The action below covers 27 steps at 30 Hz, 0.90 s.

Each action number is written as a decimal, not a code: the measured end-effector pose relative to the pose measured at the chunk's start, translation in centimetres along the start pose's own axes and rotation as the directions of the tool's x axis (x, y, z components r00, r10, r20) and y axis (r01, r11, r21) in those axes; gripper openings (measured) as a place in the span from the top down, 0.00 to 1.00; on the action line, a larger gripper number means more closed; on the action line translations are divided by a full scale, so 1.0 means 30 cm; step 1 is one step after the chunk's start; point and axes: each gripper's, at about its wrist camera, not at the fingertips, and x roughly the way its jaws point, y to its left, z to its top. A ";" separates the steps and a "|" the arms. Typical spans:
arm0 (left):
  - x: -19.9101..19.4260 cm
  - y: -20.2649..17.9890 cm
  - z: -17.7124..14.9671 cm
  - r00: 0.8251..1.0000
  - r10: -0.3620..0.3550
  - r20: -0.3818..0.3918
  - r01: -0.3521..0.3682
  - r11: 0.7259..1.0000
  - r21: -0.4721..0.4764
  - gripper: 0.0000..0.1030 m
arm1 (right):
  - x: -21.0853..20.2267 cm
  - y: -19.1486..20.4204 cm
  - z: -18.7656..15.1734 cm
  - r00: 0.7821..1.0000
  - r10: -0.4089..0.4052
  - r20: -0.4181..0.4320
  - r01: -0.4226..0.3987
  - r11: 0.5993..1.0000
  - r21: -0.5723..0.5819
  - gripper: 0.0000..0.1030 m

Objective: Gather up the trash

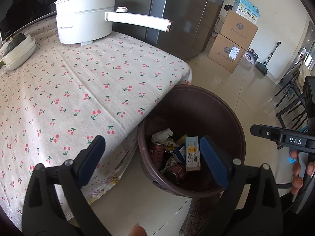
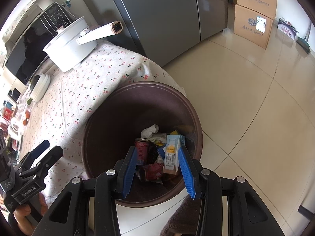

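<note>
A dark brown trash bin (image 1: 226,106) stands on the floor against the table's corner; it also shows in the right wrist view (image 2: 102,114). Inside lie a milk carton (image 1: 192,153) (image 2: 170,157), red cans (image 1: 155,151) (image 2: 141,149), crumpled white paper (image 1: 161,133) (image 2: 149,130) and wrappers. My left gripper (image 1: 152,147) is open and empty, above the table edge and the bin's near rim. My right gripper (image 2: 158,151) is open and empty, held over the bin's mouth; the milk carton lies below, between its blue fingers.
The table has a cherry-print cloth (image 1: 88,82) with a white electric pot (image 1: 84,19), its long handle (image 1: 141,20) overhanging, and stacked white dishes (image 1: 19,53). A grey fridge (image 1: 183,15) and stacked cardboard boxes (image 1: 232,41) stand behind. Tiled floor (image 2: 256,98) lies to the right.
</note>
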 end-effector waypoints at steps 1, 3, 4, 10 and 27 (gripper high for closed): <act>-0.010 0.005 -0.003 1.000 0.010 0.001 -0.010 1.000 -0.001 0.06 | -0.002 0.006 -0.001 1.000 -0.001 0.001 0.001 1.000 -0.005 0.57; -0.039 0.013 -0.013 0.999 0.037 0.010 -0.037 0.999 0.000 0.06 | -0.010 0.023 -0.007 1.000 -0.013 0.006 0.013 1.000 -0.020 0.55; -0.053 0.018 -0.017 0.999 0.048 0.016 -0.048 0.999 0.001 0.05 | -0.016 0.031 -0.009 1.000 -0.019 0.010 0.020 0.999 -0.027 0.52; -0.178 0.049 -0.051 0.989 0.134 0.058 -0.135 0.991 0.003 0.01 | -0.088 0.109 -0.041 0.997 -0.006 0.072 0.011 0.997 -0.073 0.31; -0.546 0.112 -0.212 0.936 0.296 0.190 -0.279 0.954 -0.111 0.01 | -0.317 0.446 -0.259 0.945 -0.016 0.325 0.126 0.939 -0.320 0.00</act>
